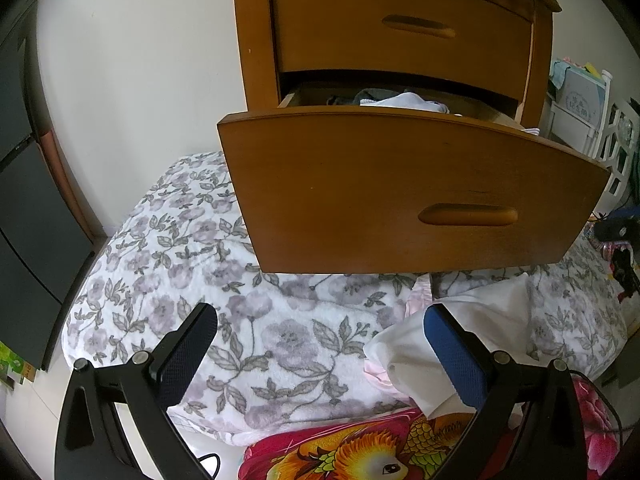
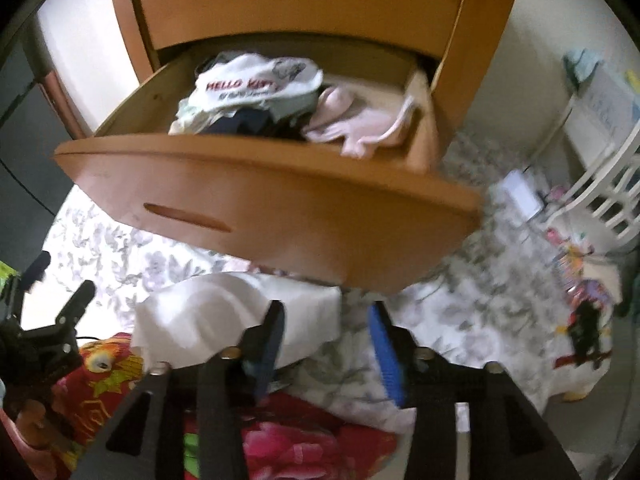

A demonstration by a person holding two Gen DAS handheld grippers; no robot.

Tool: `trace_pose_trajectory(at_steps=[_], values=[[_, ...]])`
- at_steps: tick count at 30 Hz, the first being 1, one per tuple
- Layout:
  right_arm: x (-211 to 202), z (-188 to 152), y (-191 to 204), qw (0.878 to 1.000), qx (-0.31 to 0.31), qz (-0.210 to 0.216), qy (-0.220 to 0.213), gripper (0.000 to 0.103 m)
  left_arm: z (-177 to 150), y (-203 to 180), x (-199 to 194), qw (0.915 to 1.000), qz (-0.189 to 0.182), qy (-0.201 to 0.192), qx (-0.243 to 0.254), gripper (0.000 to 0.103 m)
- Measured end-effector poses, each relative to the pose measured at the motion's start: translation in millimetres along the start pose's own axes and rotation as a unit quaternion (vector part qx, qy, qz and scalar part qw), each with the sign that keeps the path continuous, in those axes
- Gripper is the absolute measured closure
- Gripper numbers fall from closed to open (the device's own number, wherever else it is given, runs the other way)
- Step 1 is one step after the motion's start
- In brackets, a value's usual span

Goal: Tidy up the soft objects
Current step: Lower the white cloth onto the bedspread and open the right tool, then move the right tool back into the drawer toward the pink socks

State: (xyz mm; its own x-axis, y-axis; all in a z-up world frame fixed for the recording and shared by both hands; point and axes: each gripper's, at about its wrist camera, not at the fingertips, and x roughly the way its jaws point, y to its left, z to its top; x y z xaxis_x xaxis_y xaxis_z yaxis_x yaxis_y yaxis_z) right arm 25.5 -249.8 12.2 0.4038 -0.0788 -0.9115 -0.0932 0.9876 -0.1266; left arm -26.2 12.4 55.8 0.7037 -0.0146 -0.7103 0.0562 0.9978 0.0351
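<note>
White garment [image 2: 224, 312] lies on floral blanket [image 2: 460, 312] below open drawer [image 2: 280, 200], just ahead-left of your right gripper [image 2: 328, 344]; jaws half open, empty. Left gripper [image 1: 320, 352] wide open, empty, garment at its right finger.

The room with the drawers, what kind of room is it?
Probably a bedroom. A wooden chest has its lower drawer pulled open, full of small clothes, and it stands beside a bed covered by a flowery blanket.

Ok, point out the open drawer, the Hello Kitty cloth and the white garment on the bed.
open drawer [image 2: 280, 208], right wrist view, on its curved front panel.
Hello Kitty cloth [image 2: 256, 80], right wrist view, on the printed white fabric.
white garment [image 2: 216, 316], right wrist view, on its middle folds.
</note>
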Motion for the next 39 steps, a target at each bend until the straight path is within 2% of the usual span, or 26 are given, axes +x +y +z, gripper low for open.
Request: trace_pose_trajectory(at_steps=[5, 11, 16, 19, 22, 29, 39], values=[[-17, 1, -22, 0.998, -0.023, -0.064, -0.014, 0.053, 0, -1, 0, 1.0000, 0.003, 0.000, 0.005, 0.000], [-19, -22, -39, 0.985, -0.082, -0.153, 0.006, 0.053, 0, -2, 0, 1.0000, 0.005, 0.001, 0.006, 0.000], [-16, -51, -49, 0.981, -0.094, -0.170, 0.026, 0.053, 0, -4, 1, 0.9999, 0.008, 0.001, 0.011, 0.000], [-12, -67, -44, 0.980, -0.109, -0.165, 0.036, 0.053, 0, -6, 1, 0.9998, 0.010, 0.002, 0.015, 0.000], [-6, -84, -35, 0.975, -0.128, -0.178, 0.041, 0.053, 1, -7, 1, 0.9998, 0.012, 0.002, 0.017, 0.000], [1, -95, 0, 0.983, -0.136, -0.118, 0.026, 0.053, 1, -8, 2, 0.9998, 0.011, 0.005, 0.017, 0.000], [-4, -63, 32, 0.995, -0.086, -0.034, -0.038, 0.053, 1, -8, 6, 0.9998, 0.006, 0.013, 0.016, 0.000]])
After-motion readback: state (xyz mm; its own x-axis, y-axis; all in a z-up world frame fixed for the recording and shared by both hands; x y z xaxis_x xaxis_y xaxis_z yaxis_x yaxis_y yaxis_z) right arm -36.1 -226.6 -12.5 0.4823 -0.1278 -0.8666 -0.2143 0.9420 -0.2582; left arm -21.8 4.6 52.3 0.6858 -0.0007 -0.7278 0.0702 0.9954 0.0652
